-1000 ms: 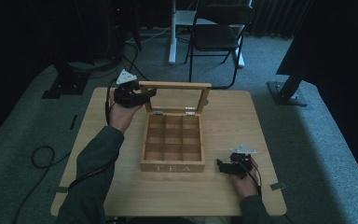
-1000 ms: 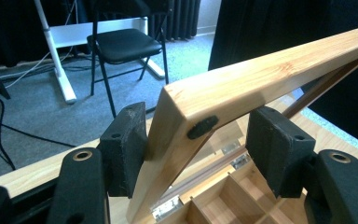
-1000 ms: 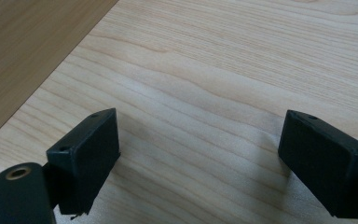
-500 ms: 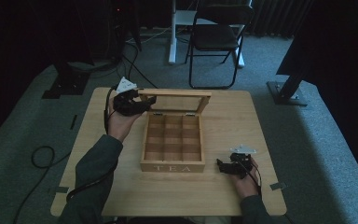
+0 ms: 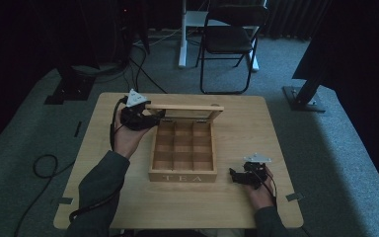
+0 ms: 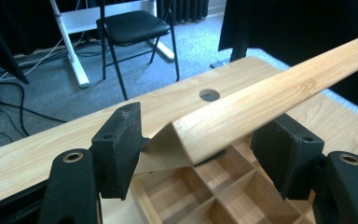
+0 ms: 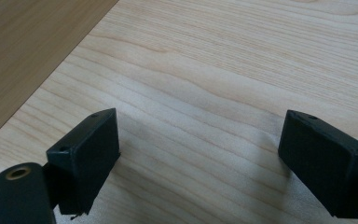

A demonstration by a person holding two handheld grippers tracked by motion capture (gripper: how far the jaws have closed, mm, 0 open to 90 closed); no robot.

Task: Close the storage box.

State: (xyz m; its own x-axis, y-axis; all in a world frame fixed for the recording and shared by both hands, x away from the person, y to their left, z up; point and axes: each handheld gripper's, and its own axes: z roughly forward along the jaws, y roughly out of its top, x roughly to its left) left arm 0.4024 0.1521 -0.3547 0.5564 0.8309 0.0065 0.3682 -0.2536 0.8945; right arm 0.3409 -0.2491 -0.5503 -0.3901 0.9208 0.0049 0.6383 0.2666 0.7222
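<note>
1 wooden table (image 5: 256, 123) on grey carpet (image 5: 24, 133), chair (image 5: 229, 39) behind.

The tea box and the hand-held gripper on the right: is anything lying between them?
No. In the high view, only bare table lies between the tea box and the right hand-held gripper, whose jaws stand open.
</note>
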